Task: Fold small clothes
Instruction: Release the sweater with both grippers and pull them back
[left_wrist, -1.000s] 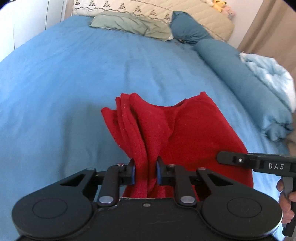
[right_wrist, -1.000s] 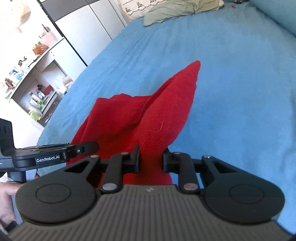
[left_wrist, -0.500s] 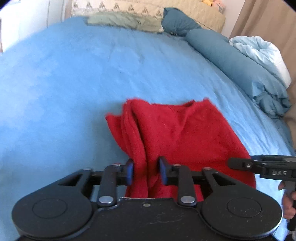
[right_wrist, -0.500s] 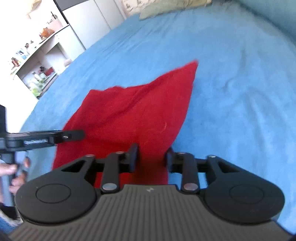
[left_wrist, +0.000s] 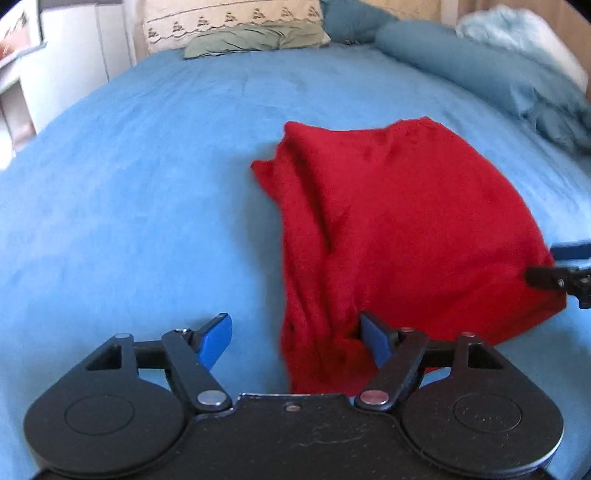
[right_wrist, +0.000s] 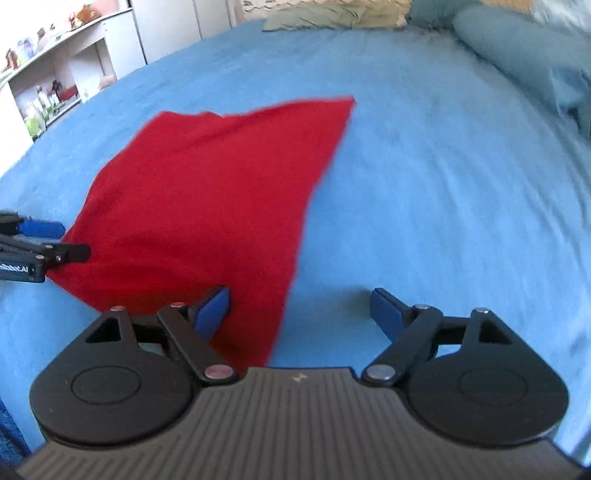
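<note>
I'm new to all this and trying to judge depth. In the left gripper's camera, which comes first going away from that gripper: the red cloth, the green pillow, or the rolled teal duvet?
1. Red cloth: lies between the open left gripper fingers, slightly right.
2. Rolled teal duvet: along the right side, farther back.
3. Green pillow: at the headboard, farthest, upper centre.

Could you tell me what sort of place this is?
Most likely a bedroom: the red garment lies on a bed's blue sheet, with pillows at its head and cluttered shelves alongside.
</note>
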